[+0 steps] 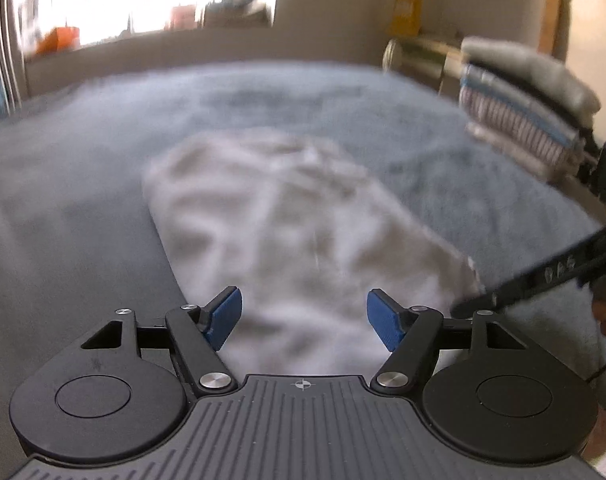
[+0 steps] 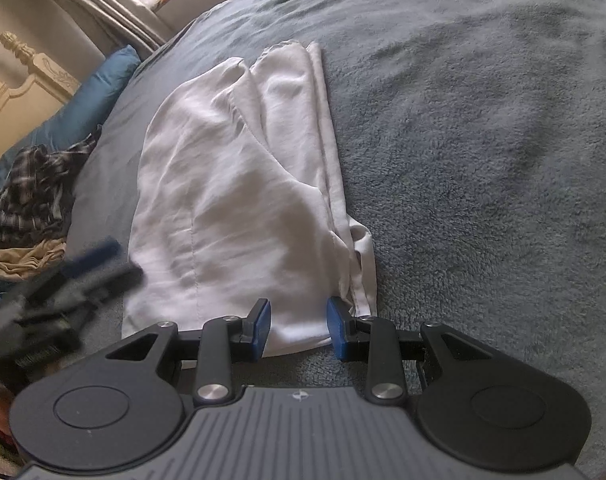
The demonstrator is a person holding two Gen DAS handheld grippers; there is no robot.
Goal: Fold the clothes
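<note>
On a bed covered by a grey-blue blanket, a pale garment lies lengthwise, doubled along its right side where several hemmed edges stack into a narrow band. At far left in the right wrist view, a heap of unfolded clothes, plaid on top, sits beside a blue pillow near the headboard. The left tool hovers above the near end of the garment with its blue pads spread wide and nothing between them; its own view is smeared with motion blur, so how close it is to the cloth cannot be told. The right tool sits low at the garment's near hem, jaws parted to about half their reach, straddling the cloth edge without pinching it. At far right in the left wrist view, a stack of folded laundry rests at the bed's edge.

The garment appears partly folded along its length. Whether the tools have just let the cloth go or are about to take it up is not settled here. A further fold would call for both tools to close on the near hem and carry it toward the far end, keeping the stacked right edge aligned.
</note>
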